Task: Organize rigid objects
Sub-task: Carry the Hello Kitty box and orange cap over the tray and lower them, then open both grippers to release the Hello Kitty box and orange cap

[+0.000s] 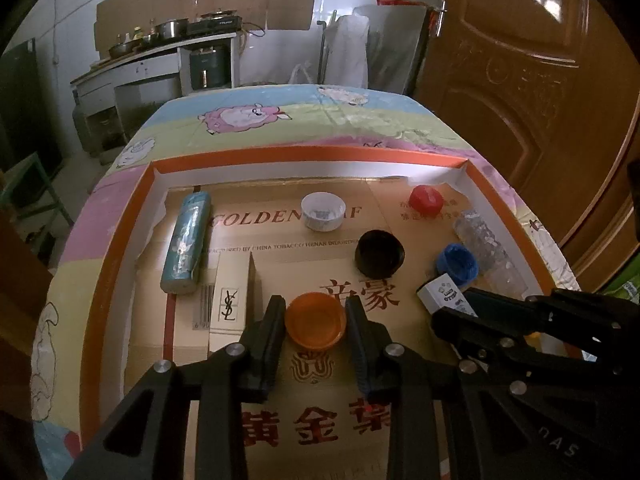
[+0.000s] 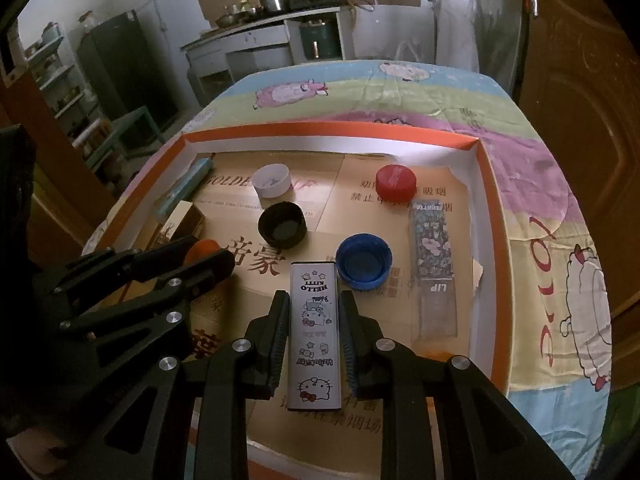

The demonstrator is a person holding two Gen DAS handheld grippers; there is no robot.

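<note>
Orange-rimmed cardboard tray (image 1: 120, 240): left tool (image 1: 316, 320) clamped on round orange plastic cap (image 1: 315, 321); right tool (image 2: 314, 320) clamped on white Hello Kitty box (image 2: 315, 336), apparently for sorting.

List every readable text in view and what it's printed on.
"HELLO KITTY", upside down: white box between the right gripper's fingers.
"LIP": floral box.
"GOLDEN", "CHINA TOBACCO HENAN": cardboard liner.
YSL logo: carton.
Chinese print, barcode digits: too blurred.

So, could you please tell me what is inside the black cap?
The black cap lies open side up; only its grey inner liner shows, nothing loose. The cardboard beneath it is covered.
</note>
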